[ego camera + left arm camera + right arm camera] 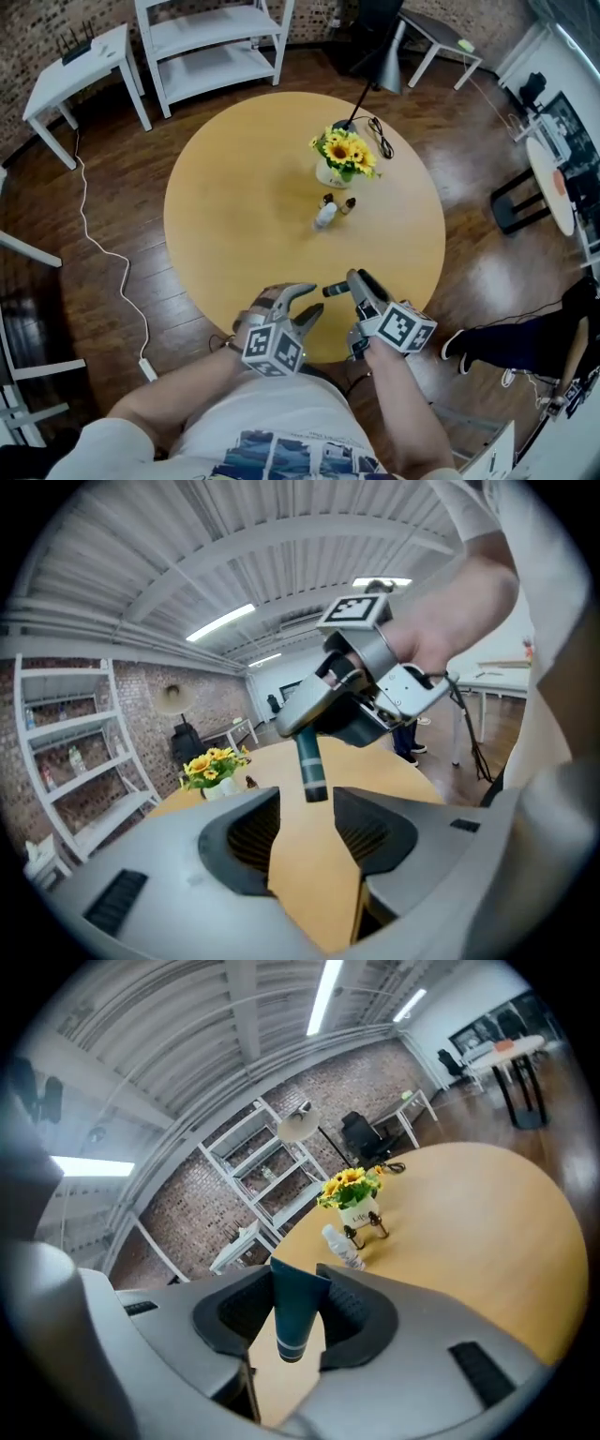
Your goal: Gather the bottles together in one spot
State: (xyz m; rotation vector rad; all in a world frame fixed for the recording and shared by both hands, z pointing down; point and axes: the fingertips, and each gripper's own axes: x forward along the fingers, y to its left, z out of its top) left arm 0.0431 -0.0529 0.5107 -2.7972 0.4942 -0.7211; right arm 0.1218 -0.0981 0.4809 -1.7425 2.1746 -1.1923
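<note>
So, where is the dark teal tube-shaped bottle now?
In the head view, the dark teal tube-shaped bottle is clamped in the right gripper over the near part of the round wooden table, pointing at the left gripper.

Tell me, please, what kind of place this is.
Probably an office or studio room: it has a brick wall, white shelves and a round wooden table standing on a wooden floor.
</note>
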